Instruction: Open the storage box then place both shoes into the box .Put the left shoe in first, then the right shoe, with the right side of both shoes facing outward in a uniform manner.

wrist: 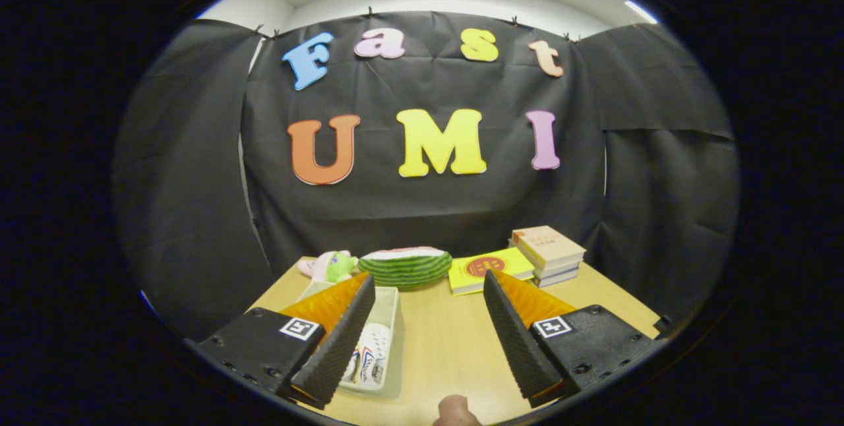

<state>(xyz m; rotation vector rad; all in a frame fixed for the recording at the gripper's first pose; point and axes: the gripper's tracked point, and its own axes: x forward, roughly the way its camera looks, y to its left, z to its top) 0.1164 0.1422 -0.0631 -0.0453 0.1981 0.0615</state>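
Observation:
My gripper [428, 320] hangs above the wooden table [455, 347], open, with only bare tabletop between its ribbed black fingers [343, 340]. A clear storage box [390, 347] sits under and just right of the left finger. Inside it lies a white shoe [368, 357] with coloured markings, partly hidden by that finger. I cannot tell whether a second shoe is in the box or whether the lid is on.
At the table's far edge lie a pink-and-green plush toy [328, 265], a watermelon-patterned cushion [405, 266], a yellow book [489, 268] and a stack of books [548, 253]. A fingertip [455, 411] shows at the near edge between the fingers.

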